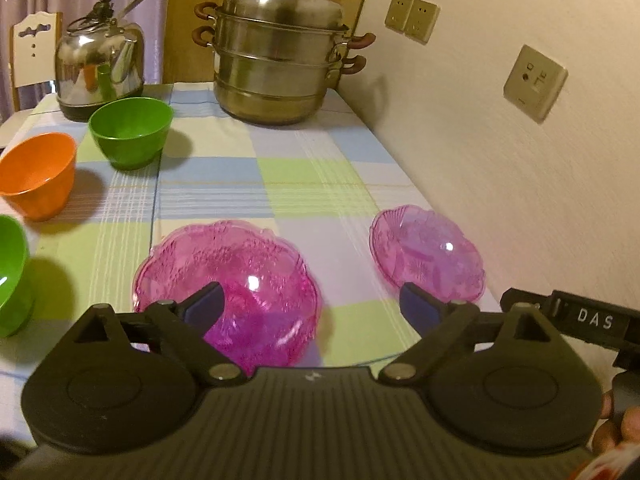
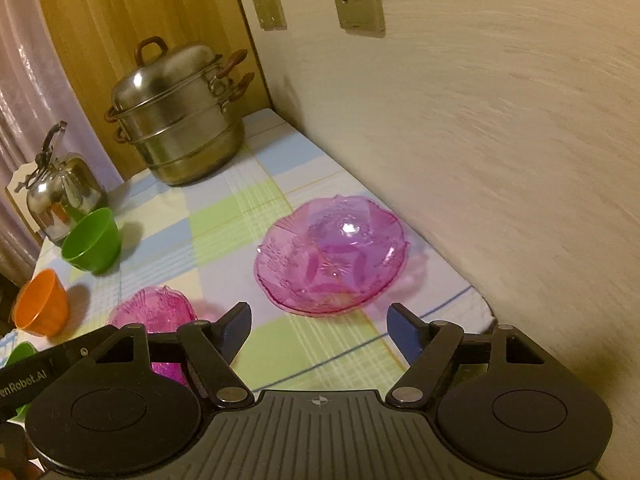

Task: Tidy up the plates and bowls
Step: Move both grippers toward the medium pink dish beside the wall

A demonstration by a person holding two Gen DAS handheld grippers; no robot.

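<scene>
Two pink glass plates lie on the checked tablecloth. The darker one [image 1: 232, 280] is just ahead of my left gripper [image 1: 312, 304], whose left finger overlaps its near rim; it also shows in the right wrist view [image 2: 154, 312]. The paler one [image 1: 428, 254] lies near the wall, in front of my right gripper [image 2: 320, 326] and apart from it [image 2: 332, 254]. Both grippers are open and empty. A green bowl [image 1: 130, 130], an orange bowl [image 1: 38, 174] and a second green bowl [image 1: 10, 272] stand at the left.
A steel steamer pot [image 1: 280, 60] and a steel kettle [image 1: 100, 56] stand at the table's far end. The wall [image 1: 520, 180] with sockets runs along the right edge. A chair back [image 1: 34, 48] stands beyond the far left corner.
</scene>
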